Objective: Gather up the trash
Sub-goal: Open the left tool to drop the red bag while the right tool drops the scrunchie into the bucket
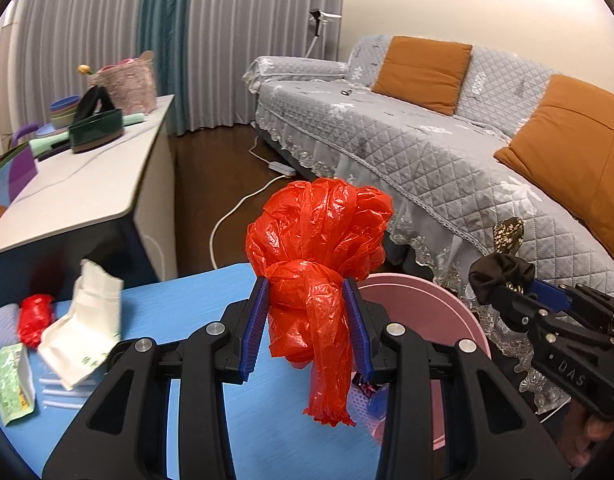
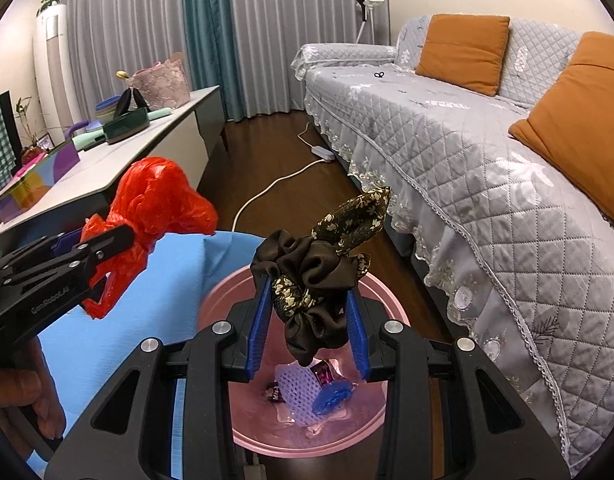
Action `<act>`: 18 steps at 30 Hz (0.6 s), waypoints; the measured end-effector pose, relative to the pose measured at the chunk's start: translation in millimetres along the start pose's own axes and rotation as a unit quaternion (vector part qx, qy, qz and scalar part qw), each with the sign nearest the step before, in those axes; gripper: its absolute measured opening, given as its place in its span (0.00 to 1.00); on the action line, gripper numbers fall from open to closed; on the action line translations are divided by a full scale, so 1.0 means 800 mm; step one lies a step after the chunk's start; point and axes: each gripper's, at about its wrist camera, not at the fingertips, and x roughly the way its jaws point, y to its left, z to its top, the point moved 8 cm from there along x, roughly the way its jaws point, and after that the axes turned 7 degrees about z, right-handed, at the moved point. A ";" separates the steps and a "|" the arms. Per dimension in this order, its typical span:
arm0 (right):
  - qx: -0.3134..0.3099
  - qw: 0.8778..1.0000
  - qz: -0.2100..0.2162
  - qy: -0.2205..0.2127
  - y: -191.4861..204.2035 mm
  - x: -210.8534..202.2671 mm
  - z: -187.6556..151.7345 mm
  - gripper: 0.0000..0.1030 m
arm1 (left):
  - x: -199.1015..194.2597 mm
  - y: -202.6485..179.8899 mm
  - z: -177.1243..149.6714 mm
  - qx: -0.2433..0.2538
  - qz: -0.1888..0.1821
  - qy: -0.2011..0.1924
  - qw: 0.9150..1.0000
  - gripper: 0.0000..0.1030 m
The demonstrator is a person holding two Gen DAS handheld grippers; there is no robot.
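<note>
Left gripper: its blue ribbed pads are clenched on the knotted neck of a red plastic bag, whose crumpled body balloons above the pads while a loose tail hangs below them. Right gripper: its pads are closed on a dark brown scrunchie with a floral-print bow, bunched between them with the bow standing up to the far right. Both loads are judged light, soft and fully compliant; the thin film is slippery and would tear or slide if pinched at a single layer, so the knot, where the layers are gathered, is the sound place to hold it, and the gathered fabric ring serves likewise for the scrunchie. Beyond the fingers, the right load hangs directly over a pink bin that stands on the floor at the right edge of a blue table and already contains a lilac foam net, a blue cap and small wrappers. The red bag sits above the table edge, just left of the bin rim. On the near left of the table lie a second small red bag, a white paper pouch and a green wrapper, apparently uncollected. A grey quilted sofa lies to the right, a sideboard to the far left.
</note>
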 end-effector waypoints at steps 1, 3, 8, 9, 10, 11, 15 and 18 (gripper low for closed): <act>0.001 1.000 -0.001 0.001 -0.002 0.000 0.000 0.34 | 0.004 -0.006 0.000 0.003 -0.004 0.002 1.000 0.36; 0.005 1.000 -0.003 0.004 -0.006 0.002 -0.001 0.34 | 0.010 -0.013 0.001 0.005 -0.008 0.004 1.000 0.36; 0.005 1.000 -0.007 0.007 -0.009 0.005 -0.004 0.35 | 0.022 -0.031 -0.001 0.011 -0.021 0.013 1.000 0.36; 0.006 1.000 -0.008 0.009 -0.010 0.006 -0.005 0.35 | 0.024 -0.034 -0.002 0.012 -0.025 0.014 1.000 0.36; 0.006 1.000 -0.009 0.010 -0.011 0.006 -0.005 0.36 | 0.025 -0.037 -0.002 0.012 -0.031 0.016 0.999 0.37; 0.008 1.000 -0.010 0.011 -0.012 0.007 -0.006 0.38 | 0.027 -0.043 -0.002 0.014 -0.043 0.020 0.999 0.38; 0.019 0.999 -0.019 0.020 -0.020 0.010 -0.009 0.46 | 0.031 -0.055 -0.006 0.023 -0.060 0.030 0.997 0.50; 0.024 0.999 -0.022 0.022 -0.024 0.010 -0.011 0.47 | 0.027 -0.049 -0.008 0.015 -0.062 0.030 0.998 0.50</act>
